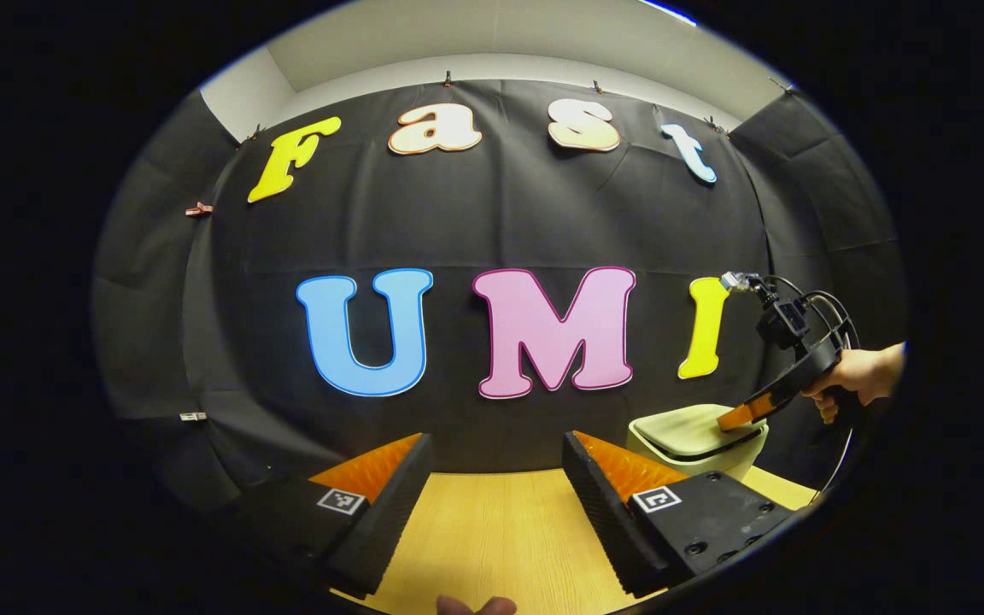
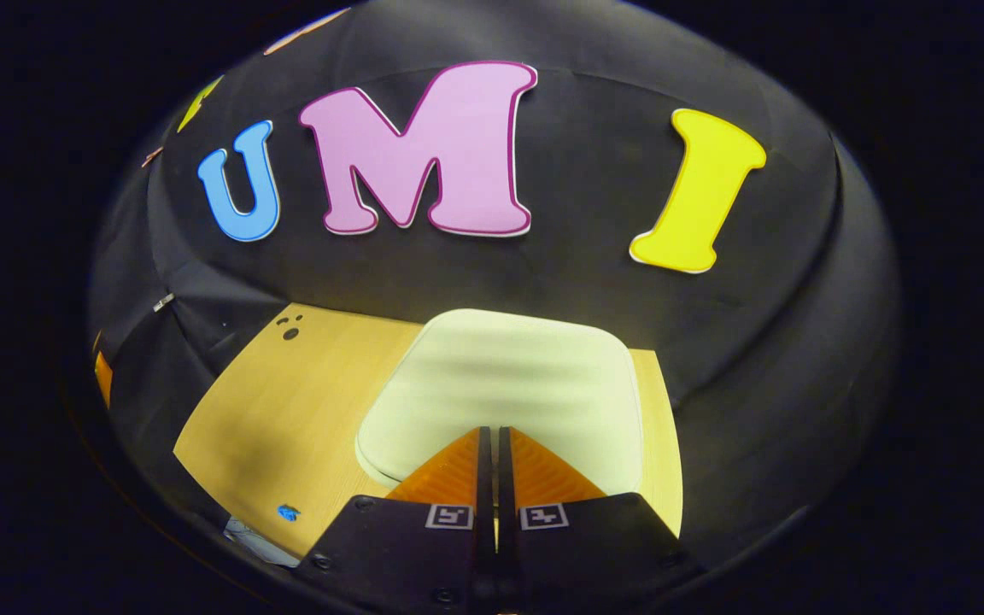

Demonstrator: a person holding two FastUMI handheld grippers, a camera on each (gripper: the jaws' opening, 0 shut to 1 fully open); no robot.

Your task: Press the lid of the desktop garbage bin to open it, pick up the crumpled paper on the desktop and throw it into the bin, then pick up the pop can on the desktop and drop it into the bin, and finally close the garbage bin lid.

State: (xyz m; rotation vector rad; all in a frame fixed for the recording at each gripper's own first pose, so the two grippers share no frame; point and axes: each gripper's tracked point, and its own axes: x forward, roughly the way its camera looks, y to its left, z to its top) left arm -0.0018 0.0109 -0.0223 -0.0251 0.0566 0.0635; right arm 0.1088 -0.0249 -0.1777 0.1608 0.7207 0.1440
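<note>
A pale green desktop bin (image 1: 687, 434) with its lid (image 2: 509, 376) down stands at the right end of the wooden table (image 1: 492, 530). My right gripper (image 2: 492, 431) is shut with nothing between its fingers, and its tips rest on the near part of the lid. In the left gripper view that right gripper (image 1: 735, 418) slants down onto the lid, held by a hand (image 1: 859, 376). My left gripper (image 1: 496, 448) hangs open over bare table, left of the bin, with nothing between its fingers.
The black cloth wall stands close behind the table and bin. A small blue speck (image 2: 288, 512) and a pale object (image 2: 257, 538) lie at the table's near left edge. Dark holes (image 2: 289, 329) mark the far left corner.
</note>
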